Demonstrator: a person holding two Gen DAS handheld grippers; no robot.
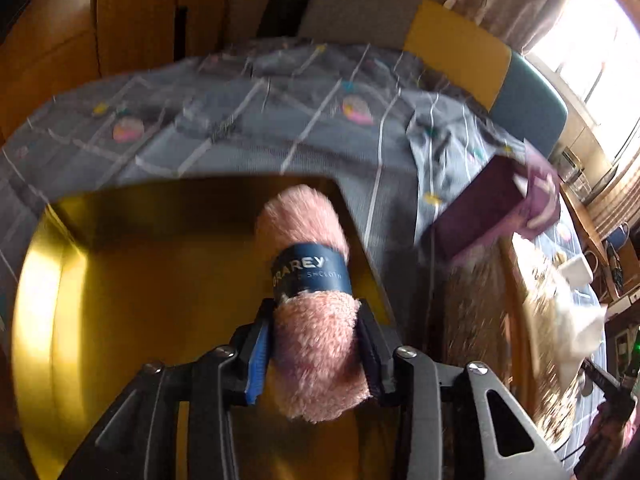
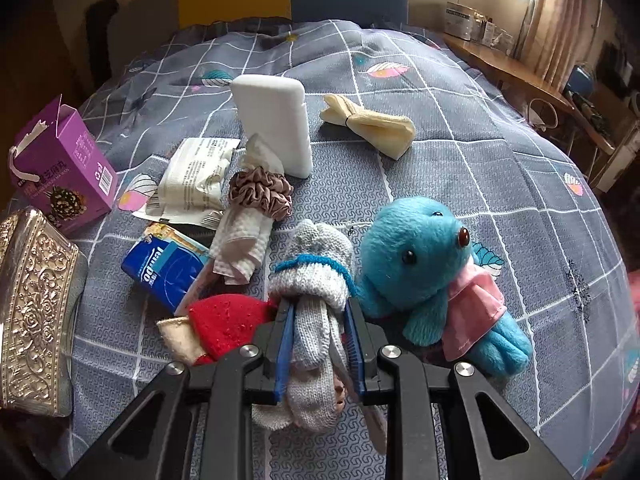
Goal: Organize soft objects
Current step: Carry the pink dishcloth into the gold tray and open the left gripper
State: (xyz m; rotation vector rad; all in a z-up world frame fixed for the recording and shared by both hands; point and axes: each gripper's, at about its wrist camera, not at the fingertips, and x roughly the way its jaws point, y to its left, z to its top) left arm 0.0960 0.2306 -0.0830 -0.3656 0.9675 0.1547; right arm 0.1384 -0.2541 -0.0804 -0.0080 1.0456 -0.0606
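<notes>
Left tool (image 1: 316, 344) clamped fluffy pink rolled towel with navy paper band (image 1: 308, 280); long axis ran straight ahead of tool, far end over gold metal tray (image 1: 132, 292) below. Right tool (image 2: 318, 340) gripped grey knitted sock bundle (image 2: 316, 280), bed beneath.

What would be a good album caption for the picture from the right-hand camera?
Right gripper clamps rolled grey gloves above a cluttered grey quilt, blue plush toy alongside.
</notes>
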